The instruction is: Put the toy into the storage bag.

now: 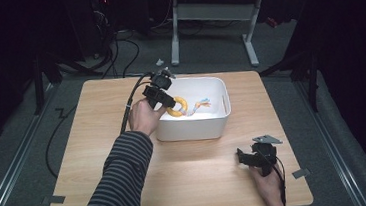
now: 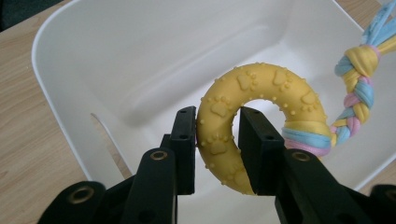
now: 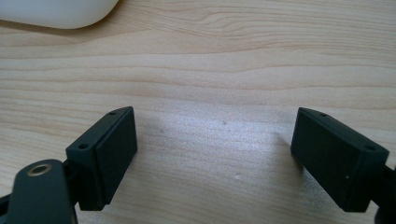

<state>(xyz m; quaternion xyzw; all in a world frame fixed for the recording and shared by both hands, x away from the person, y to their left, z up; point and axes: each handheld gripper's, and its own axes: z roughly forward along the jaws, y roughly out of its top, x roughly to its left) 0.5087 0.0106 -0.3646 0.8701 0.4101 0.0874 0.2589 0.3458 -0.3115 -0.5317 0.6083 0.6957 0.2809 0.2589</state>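
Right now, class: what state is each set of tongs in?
Left tongs: shut on the yellow rubber ring with braided pastel rope, over the white plastic tub.
Right tongs: open, holding nothing.

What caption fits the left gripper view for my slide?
Left tongs clamp the yellow ring toy with braided rope over the white bin.

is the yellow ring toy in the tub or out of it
In, though held: the left gripper is shut on the yellow ring toy, keeping it inside the white tub, its braided rope tail trailing inside too.
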